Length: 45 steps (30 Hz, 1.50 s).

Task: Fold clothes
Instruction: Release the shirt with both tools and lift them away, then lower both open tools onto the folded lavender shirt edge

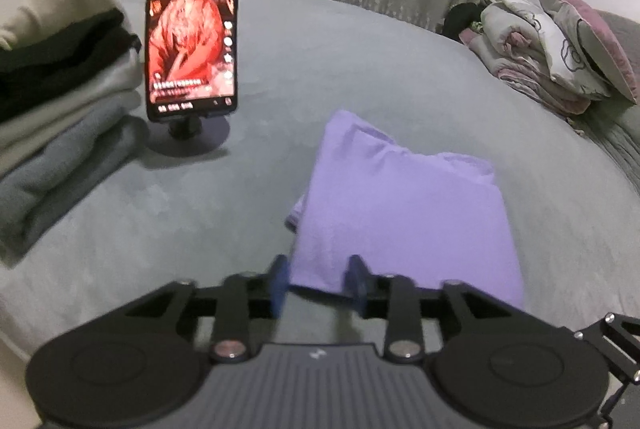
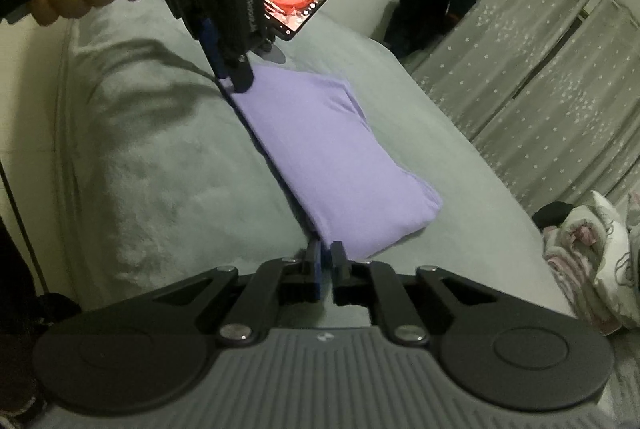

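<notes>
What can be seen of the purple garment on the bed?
The purple garment is soft lilac fabric folded into a thick rectangular bundle, with layered edges at one end. It lies flat on the grey bed cover. The left gripper, jaws open, straddles one near corner; the right gripper, jaws slightly apart, has the other near corner between its fingers.

Black linkage tongs (image 1: 318,285) with blue pads (image 1: 278,279), silver screws, round side discs, ribbed grey housing.

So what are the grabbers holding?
The left gripper stands open around the purple cloth, at its near edge. Its corner sits in the right gripper, jaws narrow; grip unclear.
</notes>
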### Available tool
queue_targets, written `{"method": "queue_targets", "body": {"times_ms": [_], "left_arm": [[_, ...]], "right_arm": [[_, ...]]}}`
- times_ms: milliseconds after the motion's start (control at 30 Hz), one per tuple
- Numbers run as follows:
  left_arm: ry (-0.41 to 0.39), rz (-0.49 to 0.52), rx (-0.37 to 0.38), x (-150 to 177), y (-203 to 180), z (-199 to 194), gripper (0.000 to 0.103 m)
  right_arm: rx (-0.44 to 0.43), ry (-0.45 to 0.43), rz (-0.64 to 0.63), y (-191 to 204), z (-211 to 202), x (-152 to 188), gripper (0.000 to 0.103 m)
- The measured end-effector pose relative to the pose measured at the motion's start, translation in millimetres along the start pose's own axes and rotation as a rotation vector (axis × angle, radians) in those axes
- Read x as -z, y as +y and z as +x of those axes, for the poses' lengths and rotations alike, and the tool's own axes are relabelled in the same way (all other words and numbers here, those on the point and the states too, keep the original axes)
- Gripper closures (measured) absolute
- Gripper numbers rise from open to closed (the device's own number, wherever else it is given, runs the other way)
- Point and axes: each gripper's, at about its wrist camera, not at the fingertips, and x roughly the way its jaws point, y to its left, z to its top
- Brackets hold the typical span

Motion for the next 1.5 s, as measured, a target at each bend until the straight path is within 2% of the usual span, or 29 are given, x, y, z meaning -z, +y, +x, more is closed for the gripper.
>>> {"method": "queue_targets", "body": {"times_ms": [100, 133, 167, 233, 400, 533, 633, 767, 867, 933, 1033, 1133, 1233, 1333, 1400, 1500], "left_arm": [[-0.022, 0.005, -0.022, -2.3, -0.9, -5.8, 0.055], [-0.032, 0.009, -0.029, -2.8, -1.4, -7.9, 0.054], [-0.045, 0.017, -0.035, -3.4, -2.3, -10.0, 0.053], [-0.075, 0.038, -0.043, -4.2, -5.0, -14.1, 0.052], [-0.167, 0.052, -0.020, -4.5, -8.6, -11.9, 0.053], [-0.209, 0.044, 0.015, -11.0, -14.8, -0.8, 0.054], [-0.238, 0.052, 0.039, -17.9, -23.1, 9.9, 0.054], [-0.259, 0.074, 0.068, -28.8, -35.5, 24.7, 0.064], [-0.256, 0.073, 0.096, -34.8, -40.7, 36.7, 0.075], [-0.246, 0.065, 0.102, -36.2, -41.7, 45.2, 0.077], [-0.220, 0.034, 0.056, -34.6, -38.7, 57.7, 0.077], [-0.177, -0.027, -0.009, -33.1, -26.6, 70.0, 0.082], [-0.177, -0.088, -0.018, -34.8, -16.6, 65.6, 0.081], [-0.174, -0.120, -0.037, -36.6, -10.1, 59.7, 0.076], [-0.153, -0.159, -0.020, -36.5, -3.5, 59.1, 0.069], [-0.122, -0.228, 0.028, -35.7, 4.9, 61.6, 0.069]], "right_arm": [[-0.043, 0.000, 0.061, -5.3, -3.1, -2.8, 0.087], [-0.059, 0.001, 0.088, -8.4, -3.7, -4.7, 0.080], [-0.066, -0.002, 0.111, -9.7, -5.2, -5.9, 0.068], [-0.086, -0.021, 0.158, -14.4, -8.1, -8.3, 0.061], [-0.124, -0.075, 0.285, -27.5, -10.3, -15.4, 0.061], [-0.103, -0.107, 0.340, -34.9, -6.2, -17.5, 0.060], [-0.075, -0.097, 0.380, -41.4, 4.8, -19.3, 0.059], [-0.050, -0.077, 0.433, -53.0, 22.0, -20.5, 0.058], [-0.033, -0.057, 0.486, -65.0, 35.7, -18.6, 0.058], [-0.022, -0.041, 0.523, -71.8, 45.2, -17.5, 0.058], [-0.007, -0.020, 0.570, -81.1, 59.1, -16.0, 0.058], [-0.020, 0.007, 0.621, -86.4, 68.9, -13.1, 0.058], [-0.032, 0.016, 0.660, -91.0, 68.5, -9.5, 0.053], [-0.040, 0.018, 0.685, -94.5, 65.3, -6.5, 0.050], [-0.048, 0.024, 0.703, -98.2, 65.7, -1.6, 0.047], [-0.078, 0.038, 0.736, -105.7, 66.2, 0.5, 0.046]]}}
